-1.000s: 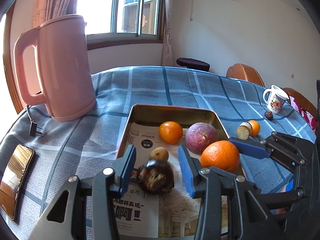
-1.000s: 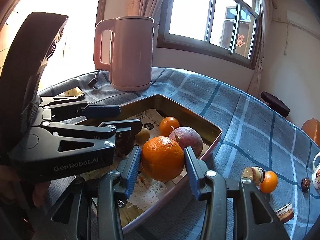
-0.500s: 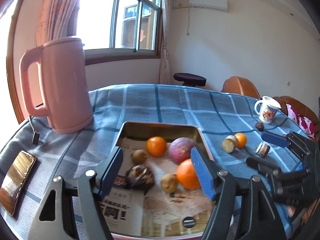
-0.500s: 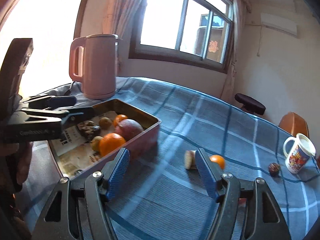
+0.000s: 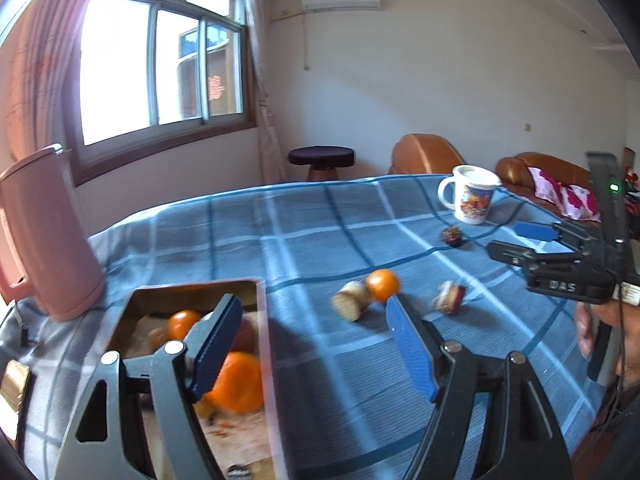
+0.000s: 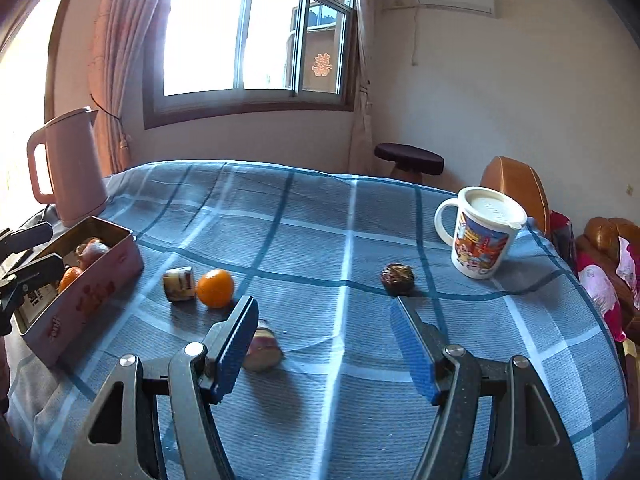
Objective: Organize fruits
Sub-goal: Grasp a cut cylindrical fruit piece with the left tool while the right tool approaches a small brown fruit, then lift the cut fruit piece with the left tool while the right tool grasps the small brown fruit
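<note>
A metal tin [image 5: 262, 320] [image 6: 100, 276] on the blue checked tablecloth holds a large orange [image 5: 238, 382], a small orange [image 5: 182, 322] and other fruit. Loose on the cloth lie a small orange [image 5: 383, 285] [image 6: 215, 288], a cut fruit piece [image 5: 352, 302] [image 6: 179, 284], a second cut piece [image 5: 450, 303] [image 6: 262, 350] and a dark round fruit [image 5: 452, 236] [image 6: 397, 279]. My left gripper [image 5: 312, 344] is open and empty, above the tin's right edge. My right gripper [image 6: 324, 344] is open and empty over the cloth, its left finger beside the second cut piece.
A pink kettle [image 5: 40, 236] [image 6: 68, 172] stands at the far left behind the tin. A lidded printed mug [image 5: 470, 194] [image 6: 484, 232] stands at the right. A phone [image 5: 14, 384] lies at the left edge. Chairs and a stool stand beyond the table.
Both grippers let go of their fruit in the tin, opened, and swung right and up away from it. The large orange and a dark fruit now rest in the tin.
</note>
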A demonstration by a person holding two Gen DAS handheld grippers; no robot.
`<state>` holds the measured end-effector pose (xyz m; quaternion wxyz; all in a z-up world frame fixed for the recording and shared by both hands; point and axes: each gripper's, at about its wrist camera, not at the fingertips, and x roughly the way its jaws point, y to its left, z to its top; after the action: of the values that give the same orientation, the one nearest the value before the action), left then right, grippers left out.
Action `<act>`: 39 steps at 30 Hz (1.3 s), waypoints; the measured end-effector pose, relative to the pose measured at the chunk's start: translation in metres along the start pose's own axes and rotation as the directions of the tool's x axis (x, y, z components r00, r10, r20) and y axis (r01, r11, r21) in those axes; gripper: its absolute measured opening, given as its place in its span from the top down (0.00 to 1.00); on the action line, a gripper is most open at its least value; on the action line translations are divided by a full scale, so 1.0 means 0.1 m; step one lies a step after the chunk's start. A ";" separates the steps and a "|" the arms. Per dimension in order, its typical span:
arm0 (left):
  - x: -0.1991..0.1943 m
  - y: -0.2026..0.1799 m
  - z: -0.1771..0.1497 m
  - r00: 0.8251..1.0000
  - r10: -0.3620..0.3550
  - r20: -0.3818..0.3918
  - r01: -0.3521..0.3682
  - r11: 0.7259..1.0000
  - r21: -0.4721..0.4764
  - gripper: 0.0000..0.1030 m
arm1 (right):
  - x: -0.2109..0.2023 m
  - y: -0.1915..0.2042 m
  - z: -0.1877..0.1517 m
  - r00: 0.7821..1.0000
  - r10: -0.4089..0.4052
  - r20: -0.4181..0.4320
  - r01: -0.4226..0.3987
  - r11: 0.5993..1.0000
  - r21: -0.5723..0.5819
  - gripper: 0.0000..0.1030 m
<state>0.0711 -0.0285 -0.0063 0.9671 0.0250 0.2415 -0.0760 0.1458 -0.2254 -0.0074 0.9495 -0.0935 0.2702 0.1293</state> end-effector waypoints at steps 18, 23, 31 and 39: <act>1.34 -1.17 0.07 0.915 -0.214 -0.341 0.258 0.962 0.087 0.47 | 0.96 -0.79 0.15 0.985 -0.026 -0.172 0.061 0.978 0.200 0.32; 1.48 -1.15 0.17 0.908 -0.228 -0.352 0.261 0.964 0.048 0.68 | 1.07 -0.84 0.19 0.983 -0.028 -0.181 0.066 0.975 0.210 0.32; 1.74 -0.93 0.68 0.971 -0.093 -0.219 0.094 0.996 -0.006 0.68 | 1.43 -0.88 0.26 0.968 -0.048 -0.247 0.103 0.972 0.212 0.35; 2.02 -0.75 0.68 0.971 -0.052 -0.231 0.042 0.998 -0.047 0.68 | 1.59 -0.87 0.26 0.951 0.006 -0.308 0.061 0.976 0.209 0.59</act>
<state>0.2671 -0.1362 -0.0423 0.9304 0.0076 0.3551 -0.0903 0.3143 -0.2705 -0.0616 0.9022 -0.0127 0.4254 0.0697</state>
